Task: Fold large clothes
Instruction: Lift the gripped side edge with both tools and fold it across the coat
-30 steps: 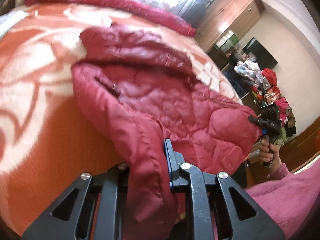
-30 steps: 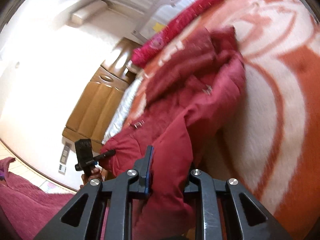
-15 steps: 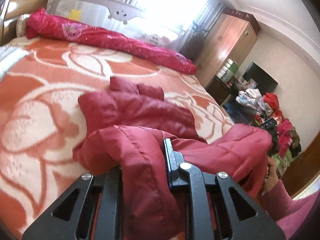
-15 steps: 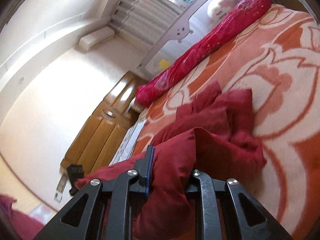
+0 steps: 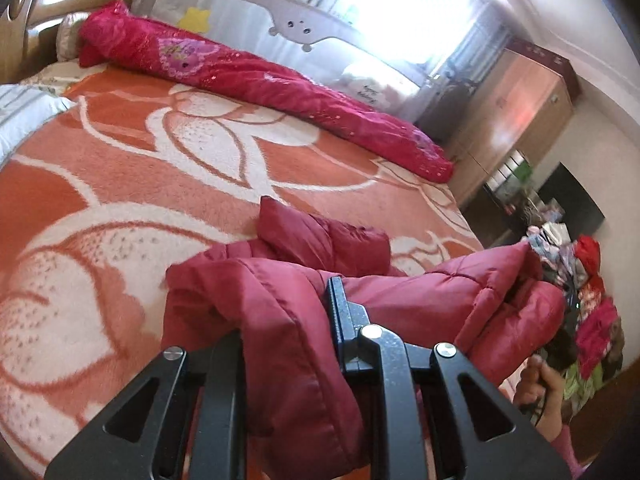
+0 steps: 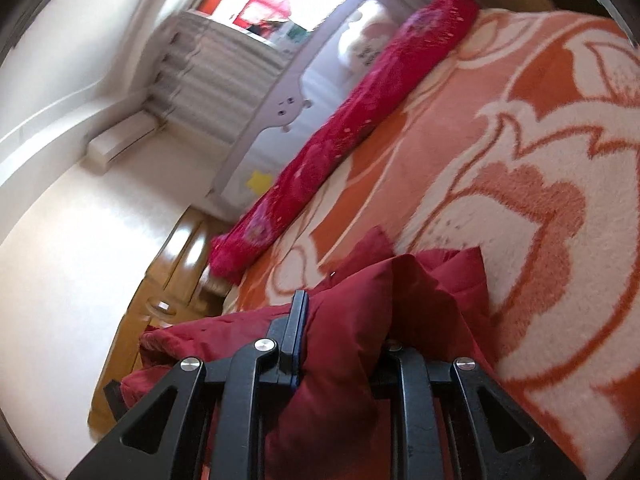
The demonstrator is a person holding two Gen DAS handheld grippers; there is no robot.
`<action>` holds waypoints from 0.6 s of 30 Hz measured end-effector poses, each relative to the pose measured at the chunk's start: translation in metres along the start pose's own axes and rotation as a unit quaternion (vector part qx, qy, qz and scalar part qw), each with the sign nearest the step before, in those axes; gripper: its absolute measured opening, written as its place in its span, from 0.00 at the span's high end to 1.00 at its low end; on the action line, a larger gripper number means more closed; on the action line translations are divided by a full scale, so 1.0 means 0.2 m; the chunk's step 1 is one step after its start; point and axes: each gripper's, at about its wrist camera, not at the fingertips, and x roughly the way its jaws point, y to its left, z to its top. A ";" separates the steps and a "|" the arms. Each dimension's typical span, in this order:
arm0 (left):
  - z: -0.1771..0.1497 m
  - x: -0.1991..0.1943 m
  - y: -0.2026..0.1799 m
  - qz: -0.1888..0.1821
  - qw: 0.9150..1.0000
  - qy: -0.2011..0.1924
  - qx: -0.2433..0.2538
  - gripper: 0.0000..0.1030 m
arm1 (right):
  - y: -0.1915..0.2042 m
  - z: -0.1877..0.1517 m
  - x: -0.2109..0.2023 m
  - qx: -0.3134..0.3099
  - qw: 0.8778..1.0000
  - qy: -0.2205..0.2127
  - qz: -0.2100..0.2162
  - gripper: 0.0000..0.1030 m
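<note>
A dark red quilted jacket [image 5: 420,292] is bunched up near the front of the bed, on an orange and white flowered blanket [image 5: 168,168]. My left gripper [image 5: 286,320] is shut on a thick fold of its near edge, which drapes over the fingers. In the right wrist view the same jacket [image 6: 360,320] fills the lower middle, and my right gripper [image 6: 340,344] is shut on another fold of it. A folded part of the jacket [image 5: 320,236] lies flat on the blanket beyond the lifted edge. A hand [image 5: 536,384] shows at the lower right of the left wrist view.
A long pink rolled quilt [image 5: 260,80] lies across the far side of the bed, before a grey bed rail [image 5: 296,32]. A wooden wardrobe [image 5: 516,120] and a heap of clothes [image 5: 588,280] stand off to the right. A brown padded headboard [image 6: 160,312] borders the bed.
Both grippers have carried the jacket's near edge up and over towards its far end, so the spread jacket is now doubled into a shorter bundle. Both views have tilted up.
</note>
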 end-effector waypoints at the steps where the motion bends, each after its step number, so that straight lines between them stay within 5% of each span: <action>1: 0.03 0.06 0.01 0.006 1.000 0.003 -0.003 0.85 | -0.02 0.02 0.05 0.006 1.000 -0.002 -0.006 0.82; 9: 0.07 0.40 0.15 0.033 0.998 0.035 -0.034 0.85 | -0.21 0.08 0.35 0.046 0.998 0.012 -0.048 0.82; 18: 0.08 0.56 0.23 0.043 0.996 0.054 -0.051 0.84 | -0.33 0.09 0.54 0.063 0.996 0.018 -0.066 0.81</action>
